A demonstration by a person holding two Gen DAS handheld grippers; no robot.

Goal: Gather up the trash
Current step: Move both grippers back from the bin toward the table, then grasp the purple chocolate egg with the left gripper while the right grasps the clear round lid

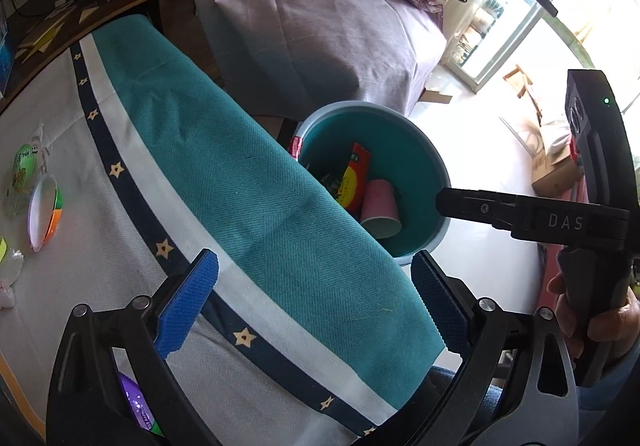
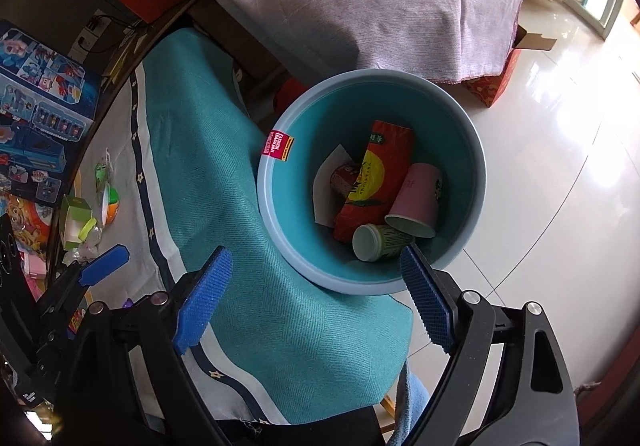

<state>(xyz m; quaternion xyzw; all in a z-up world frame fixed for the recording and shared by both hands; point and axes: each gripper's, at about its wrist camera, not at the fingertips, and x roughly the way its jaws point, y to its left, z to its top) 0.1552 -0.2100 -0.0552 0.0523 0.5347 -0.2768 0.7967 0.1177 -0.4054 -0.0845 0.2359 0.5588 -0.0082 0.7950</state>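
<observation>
I have the right gripper above the blue bin, its fingers wide apart and empty; a red carton, pink cup and small jar lie inside, so a drop looks done. My left gripper is also spread and empty over the tablecloth. Next I judge I must reach the wrappers left on the table.

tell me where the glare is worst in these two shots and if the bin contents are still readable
Left wrist view: the window side at upper right is blown out white, washing the floor behind the bin. Right wrist view: glare streaks the floor tiles at right, but the pink cup and red carton stay sharp and evenly lit. Both views bend straight edges strongly near the frame borders.
</observation>
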